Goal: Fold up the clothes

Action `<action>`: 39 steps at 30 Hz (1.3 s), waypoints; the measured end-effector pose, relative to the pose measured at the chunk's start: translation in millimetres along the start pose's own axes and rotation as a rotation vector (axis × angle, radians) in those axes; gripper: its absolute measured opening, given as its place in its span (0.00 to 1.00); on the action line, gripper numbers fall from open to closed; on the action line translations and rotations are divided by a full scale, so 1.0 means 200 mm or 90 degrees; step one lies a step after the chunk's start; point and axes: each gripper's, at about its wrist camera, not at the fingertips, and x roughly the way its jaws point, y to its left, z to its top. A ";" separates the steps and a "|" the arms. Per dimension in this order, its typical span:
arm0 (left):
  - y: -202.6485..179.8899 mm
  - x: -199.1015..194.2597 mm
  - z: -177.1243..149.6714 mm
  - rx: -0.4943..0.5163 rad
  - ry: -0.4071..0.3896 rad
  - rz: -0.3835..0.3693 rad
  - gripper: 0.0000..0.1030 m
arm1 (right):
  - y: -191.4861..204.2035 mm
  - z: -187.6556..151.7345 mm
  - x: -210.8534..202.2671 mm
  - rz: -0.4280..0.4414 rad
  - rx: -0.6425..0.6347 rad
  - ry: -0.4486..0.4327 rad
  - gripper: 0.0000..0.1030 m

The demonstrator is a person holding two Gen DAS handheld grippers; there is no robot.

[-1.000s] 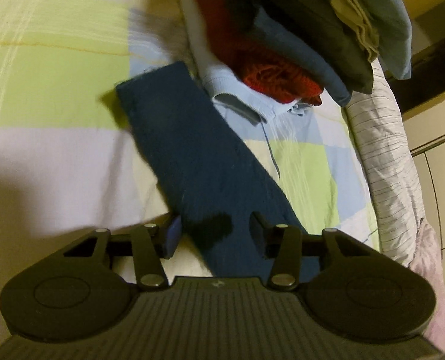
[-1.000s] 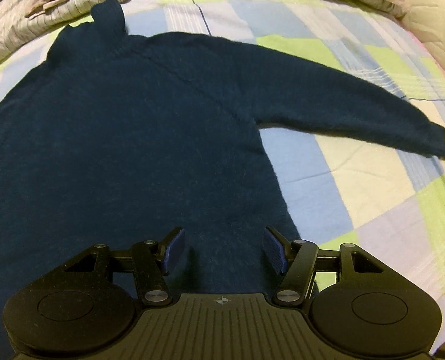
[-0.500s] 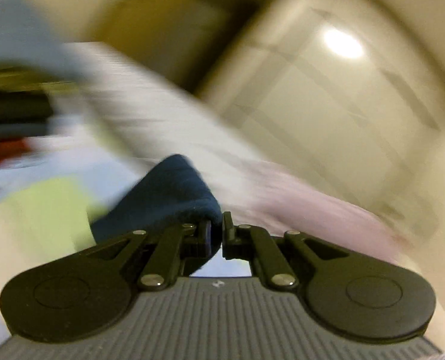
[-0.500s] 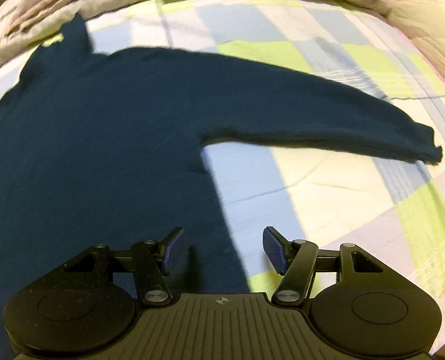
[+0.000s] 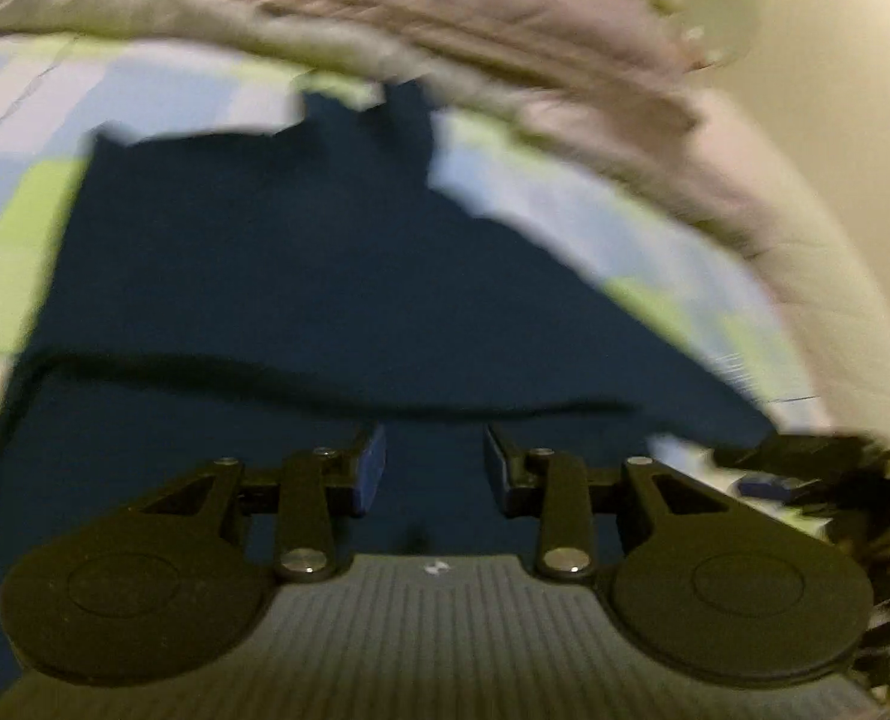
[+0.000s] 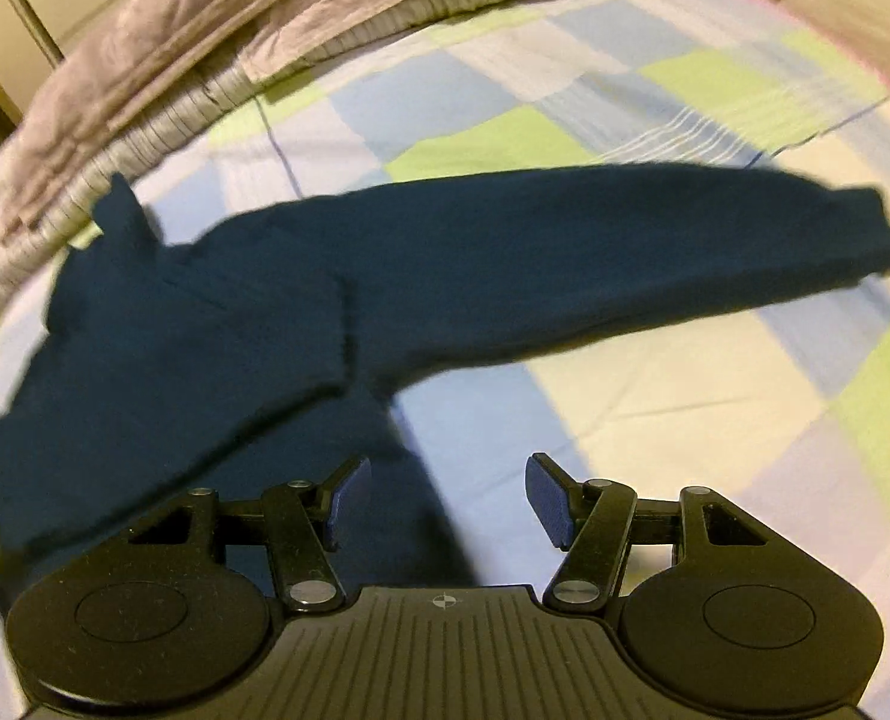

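Navy sweater (image 6: 217, 360) flat on checked bedspread (image 6: 655, 396), one sleeve folded across body, other sleeve (image 6: 655, 252) stretched right, left gripper (image 5: 433, 468) parted, empty, over sweater, right gripper (image 6: 445, 498) spread wide, empty, at hem edge.

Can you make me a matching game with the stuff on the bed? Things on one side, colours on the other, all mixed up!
Things:
1. sweater
2. bedsheet
3. blanket bunched along the bed's far edge
4. gripper pads

Colours:
A. pinkish
B. dark teal blue
C. blue on black fingers
D. checked in light blue, green and cream

Pairs: 1-B, 2-D, 3-A, 4-C
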 end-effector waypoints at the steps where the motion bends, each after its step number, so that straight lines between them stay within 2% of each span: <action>1: 0.04 -0.01 0.00 0.001 -0.001 0.026 0.28 | -0.01 0.00 0.01 0.026 0.016 -0.002 0.59; 4: 0.18 -0.04 0.02 0.004 -0.006 0.099 0.30 | -0.03 0.02 0.08 0.101 0.092 0.004 0.59; 7: 0.32 -0.04 0.07 -0.024 -0.024 0.141 0.31 | -0.07 0.04 0.16 0.162 0.193 0.014 0.59; 11: 0.47 -0.06 0.13 -0.086 -0.049 0.179 0.34 | -0.11 0.09 0.26 0.197 0.283 0.014 0.59; 15: 0.56 -0.02 0.18 -0.133 -0.056 0.196 0.37 | -0.12 0.12 0.34 0.199 0.309 0.018 0.59; 17: 0.59 0.01 0.18 -0.159 -0.050 0.184 0.37 | -0.10 0.13 0.35 0.200 0.299 0.016 0.59; 19: 0.62 0.05 0.18 -0.190 -0.054 0.147 0.33 | -0.09 0.14 0.35 0.196 0.276 0.013 0.59; 21: 0.63 0.10 0.21 -0.197 -0.058 0.117 0.29 | -0.06 0.14 0.35 0.182 0.248 0.012 0.44; 22: 0.63 0.11 0.21 -0.194 -0.059 0.115 0.24 | -0.04 0.14 0.35 0.172 0.234 0.014 0.44; 24: 0.63 0.11 0.23 -0.194 -0.060 0.112 0.25 | -0.03 0.15 0.32 0.163 0.231 0.011 0.44; 29: 0.67 0.09 0.22 -0.230 -0.069 0.080 0.26 | -0.09 0.12 0.30 0.206 0.329 -0.006 0.44; 30: 0.67 0.10 0.22 -0.224 -0.066 0.077 0.23 | -0.10 0.12 0.32 0.211 0.344 -0.003 0.44; 31: 0.67 0.10 0.22 -0.216 -0.063 0.076 0.11 | -0.11 0.12 0.34 0.217 0.359 0.000 0.44; 32: 0.66 0.11 0.22 -0.205 -0.060 0.081 0.07 | -0.12 0.11 0.37 0.222 0.374 0.003 0.44; 33: 0.67 0.11 0.22 -0.195 -0.059 0.086 0.05 | -0.13 0.11 0.39 0.227 0.389 0.005 0.33; 35: 0.68 0.11 0.21 -0.194 -0.066 0.086 0.01 | -0.09 0.12 0.38 0.219 0.352 -0.007 0.10; 39: 0.68 0.01 0.19 -0.179 -0.141 0.095 0.00 | -0.01 0.14 0.36 0.195 0.259 -0.037 0.07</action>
